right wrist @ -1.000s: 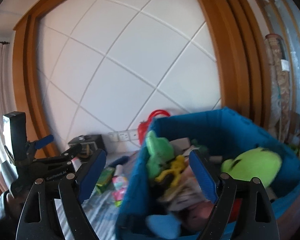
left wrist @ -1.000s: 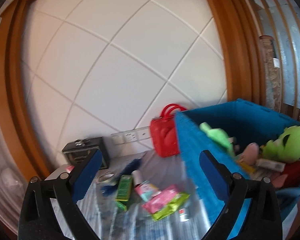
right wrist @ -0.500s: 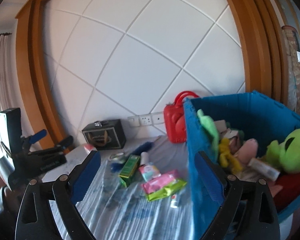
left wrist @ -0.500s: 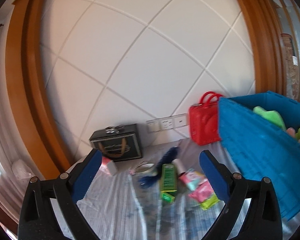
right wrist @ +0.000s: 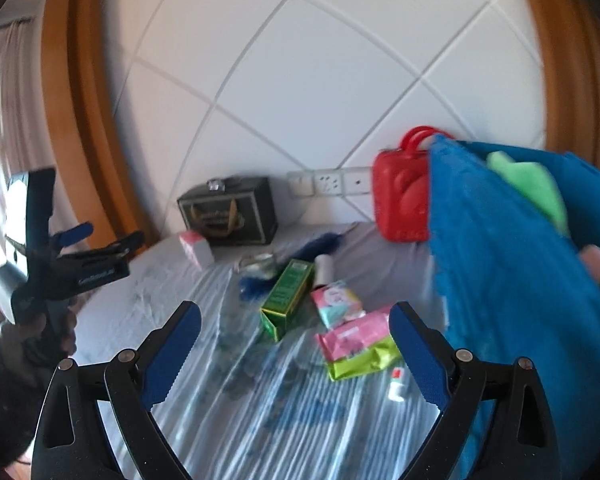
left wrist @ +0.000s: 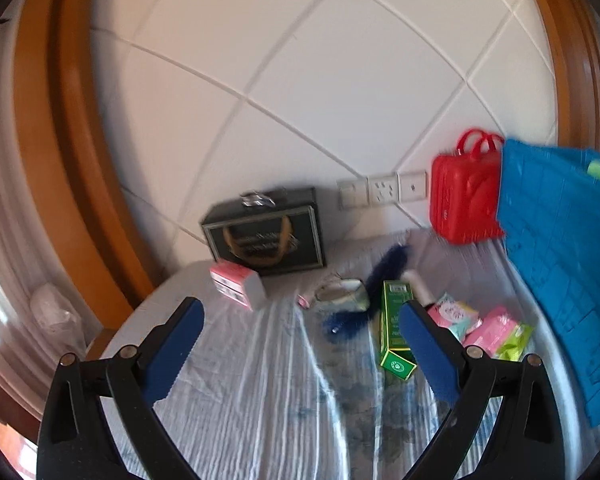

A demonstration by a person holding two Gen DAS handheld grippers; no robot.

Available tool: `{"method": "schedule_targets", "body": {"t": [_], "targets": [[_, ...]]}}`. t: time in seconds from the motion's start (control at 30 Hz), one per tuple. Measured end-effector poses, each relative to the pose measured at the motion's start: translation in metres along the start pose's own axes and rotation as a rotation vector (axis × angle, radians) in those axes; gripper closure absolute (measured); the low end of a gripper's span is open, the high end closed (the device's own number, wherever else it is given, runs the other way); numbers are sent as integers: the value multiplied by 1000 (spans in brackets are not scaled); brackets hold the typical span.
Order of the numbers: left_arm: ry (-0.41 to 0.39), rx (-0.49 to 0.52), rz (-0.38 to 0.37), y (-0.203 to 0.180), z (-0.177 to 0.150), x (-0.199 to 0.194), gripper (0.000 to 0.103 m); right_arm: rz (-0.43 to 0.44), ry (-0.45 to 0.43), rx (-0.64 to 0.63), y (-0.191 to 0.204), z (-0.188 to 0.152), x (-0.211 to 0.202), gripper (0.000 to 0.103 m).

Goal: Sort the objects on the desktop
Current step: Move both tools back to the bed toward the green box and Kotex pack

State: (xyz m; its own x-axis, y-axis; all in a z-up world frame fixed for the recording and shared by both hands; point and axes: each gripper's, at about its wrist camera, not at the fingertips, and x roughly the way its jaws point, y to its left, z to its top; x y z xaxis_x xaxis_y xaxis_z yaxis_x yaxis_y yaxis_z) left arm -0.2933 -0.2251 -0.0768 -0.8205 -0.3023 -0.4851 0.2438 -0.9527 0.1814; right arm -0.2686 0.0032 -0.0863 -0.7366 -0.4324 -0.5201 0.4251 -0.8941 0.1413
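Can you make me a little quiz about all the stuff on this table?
1. True or false: the green box lies inside the blue basket.
2. What stands against the wall right beside the blue basket? A) red case B) a yellow bucket C) a lamp
3. Fill in: both the left gripper and the right gripper hold ____.

Key: 1 false; 2 A; 3 nothing.

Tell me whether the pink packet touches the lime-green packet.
Touching: in the right wrist view the pink packet lies overlapping the lime-green packet, no gap between them.
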Motion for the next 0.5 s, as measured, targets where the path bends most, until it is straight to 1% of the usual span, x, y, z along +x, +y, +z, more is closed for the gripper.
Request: {"method": "schedule_targets", "body": {"t": [0.07, 0.1, 0.27, 0.33, 0.5], "targets": [[30, 16, -14, -12, -5, 25, 4, 16, 46, -6, -3, -2, 28, 7], [42, 17, -22, -17, -7, 36, 4, 24, 79, -13, -6, -3, 49, 7], [135, 60, -70, -51, -20, 105, 4, 26, 180, -30, -27, -7, 139, 7], [173, 69, -98, -62, -26, 133, 4, 8, 228, -44, -36, -12, 181, 7], [261, 67, -144, -86, -40, 192, 4, -28, 363, -98, -56, -32, 265, 7]]}}
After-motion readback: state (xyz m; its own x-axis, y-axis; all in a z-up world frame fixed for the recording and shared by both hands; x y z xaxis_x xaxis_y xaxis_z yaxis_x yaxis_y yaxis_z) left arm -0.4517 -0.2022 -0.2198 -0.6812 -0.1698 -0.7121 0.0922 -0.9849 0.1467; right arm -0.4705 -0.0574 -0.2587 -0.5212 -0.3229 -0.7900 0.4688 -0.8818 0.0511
